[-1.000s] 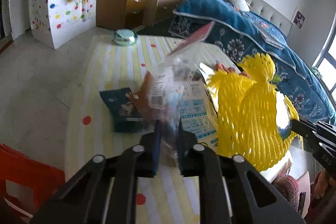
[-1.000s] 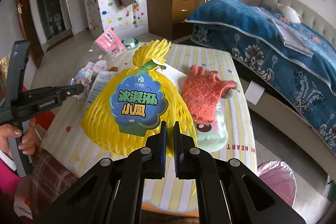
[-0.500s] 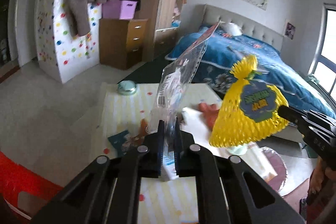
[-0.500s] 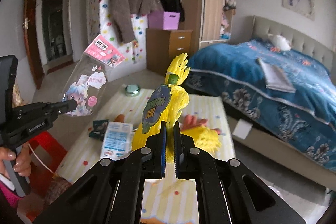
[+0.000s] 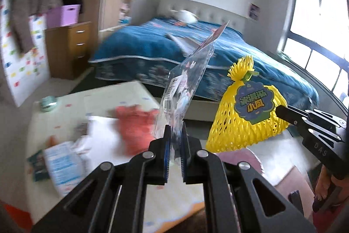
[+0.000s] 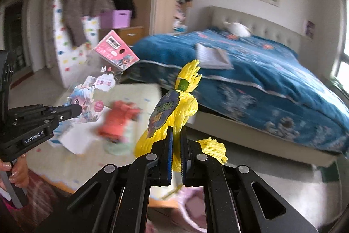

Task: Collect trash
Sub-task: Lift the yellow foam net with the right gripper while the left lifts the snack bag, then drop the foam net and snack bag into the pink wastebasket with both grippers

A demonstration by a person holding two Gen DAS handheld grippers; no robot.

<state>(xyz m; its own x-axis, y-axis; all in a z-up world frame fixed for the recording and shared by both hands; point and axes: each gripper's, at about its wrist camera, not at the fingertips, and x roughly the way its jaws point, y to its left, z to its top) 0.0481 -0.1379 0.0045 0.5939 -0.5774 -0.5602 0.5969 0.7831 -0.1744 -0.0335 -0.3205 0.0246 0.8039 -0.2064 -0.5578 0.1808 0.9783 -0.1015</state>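
**Left wrist view: both pieces of trash aloft, bin low on the right**

Left wrist camera shows the left gripper (image 5: 175, 141) clenched on the bottom edge of a clear plastic blister packet with a pink cartoon header card (image 5: 187, 88). The packet stands nearly upright out of the jaws, its long axis running up and away, tipped slightly to the right. It hangs clear above the pale striped table (image 5: 91, 102) — touching nothing there.

To its right, the right gripper (image 6: 176, 145) is clamped on the lower part of a yellow foam fruit net with a blue-green label (image 6: 172, 115). The net's knotted tuft points up, so its long axis is also roughly vertical; a loose fold sags beside the jaws.

Both loads are held near each other, off the table's near right corner. Below them, low in both views, sits something pink and rounded (image 5: 237, 156) — probably a lined bin, though it is too blurred to be sure. If so, it lies beneath and slightly right of the left jaws and almost directly under the right ones, so the right hand looks nearer to a drop.

An orange knitted glove (image 5: 135, 126) and a blue-and-white packet (image 5: 63, 163) lie on the table.
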